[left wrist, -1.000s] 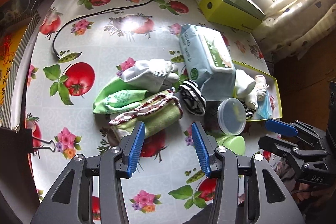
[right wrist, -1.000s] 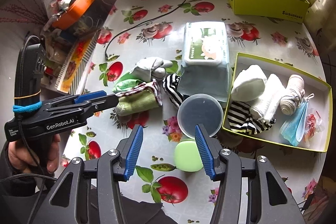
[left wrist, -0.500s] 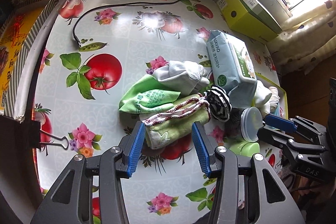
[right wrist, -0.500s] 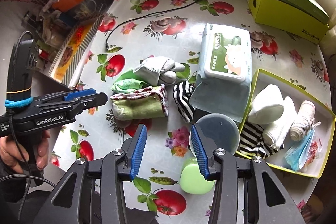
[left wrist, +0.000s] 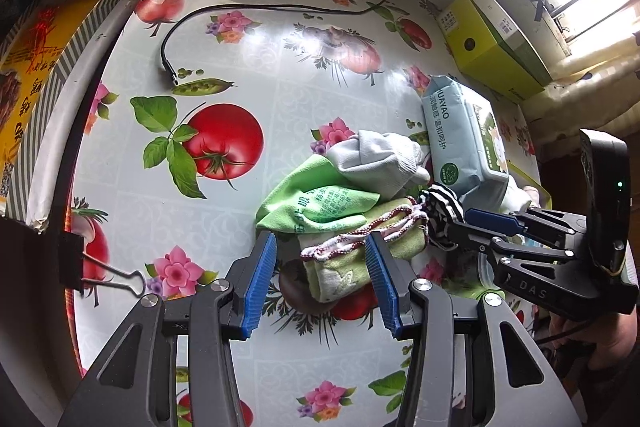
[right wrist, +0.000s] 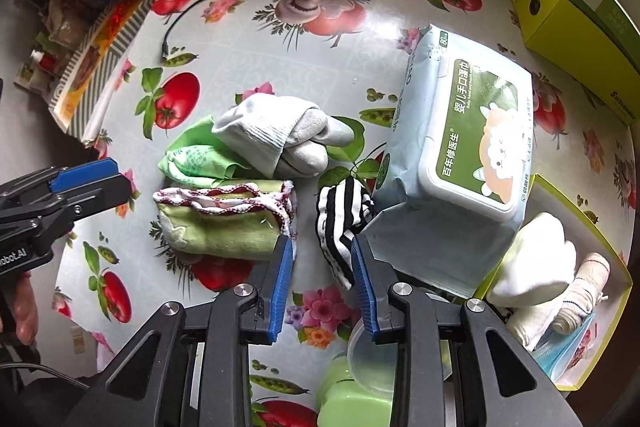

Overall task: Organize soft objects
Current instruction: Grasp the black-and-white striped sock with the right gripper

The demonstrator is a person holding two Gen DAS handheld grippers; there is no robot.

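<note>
The right tool (right wrist: 320, 271) is pointed steeply down at the desk (right wrist: 280, 67), and its jaws are closing. Between the blue pads (right wrist: 280, 283) lies the lower end of the striped sock (right wrist: 340, 223); the right pad looks to be against the sock's edge, while a gap is seen at the left pad, so no full pinch is judged to have been made yet. The sock's long axis runs away from the tool, roughly along the pointing line and across the closing direction, which suits a pinch across its narrow width. Its far end is tucked against the wipes pack (right wrist: 460, 163), just to the right. To the right of the pack, the open box (right wrist: 600, 227) is seen with rolled socks and cloths already inside; it is judged to be the sock's likely destination, on the right tool's own side.

The left tool (left wrist: 320, 279) is held spread, with the green towel (left wrist: 352, 259) reaching between its pads and nothing gripped. The towel lies crosswise just left of the sock, touching or nearly touching it; which cannot be told. Beyond it are stacked the green cloth (left wrist: 320, 203) and the grey sock (left wrist: 380, 159).

The right tool is clearly the nearer to the striped sock; the towel is judged to belong to the left. A risk is seen that the towel's trim (right wrist: 288, 207) could be snagged if the sock is dragged rather than lifted.
</note>
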